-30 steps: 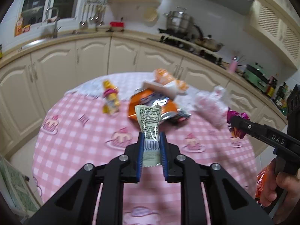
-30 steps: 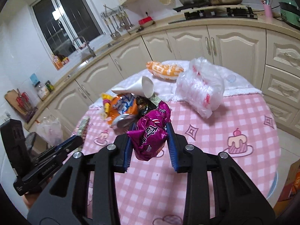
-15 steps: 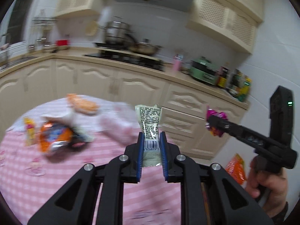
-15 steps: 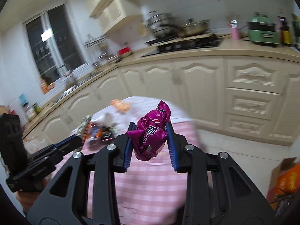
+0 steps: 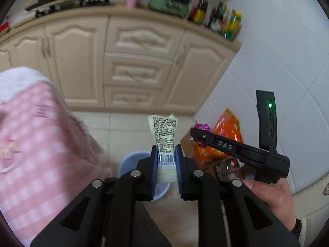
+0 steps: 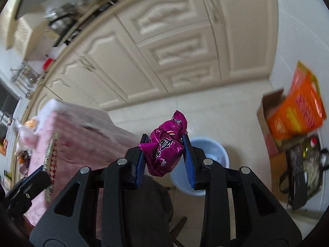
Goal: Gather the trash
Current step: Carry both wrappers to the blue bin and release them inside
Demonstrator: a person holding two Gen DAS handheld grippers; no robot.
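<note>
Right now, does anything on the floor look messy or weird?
Nothing is spilled. The blue bin stands upright on the floor tiles. The one untidy spot is the corner by the wall: a cardboard box with an orange package sticking out at a tilt, and a dark bag slumped beside it.

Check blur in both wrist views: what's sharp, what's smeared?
Left wrist: pale wrapper and left gripper sharp; checked tablecloth and counter clutter smeared. Right wrist: magenta wrapper in right gripper sharp; tablecloth, orange box blurred.
</note>
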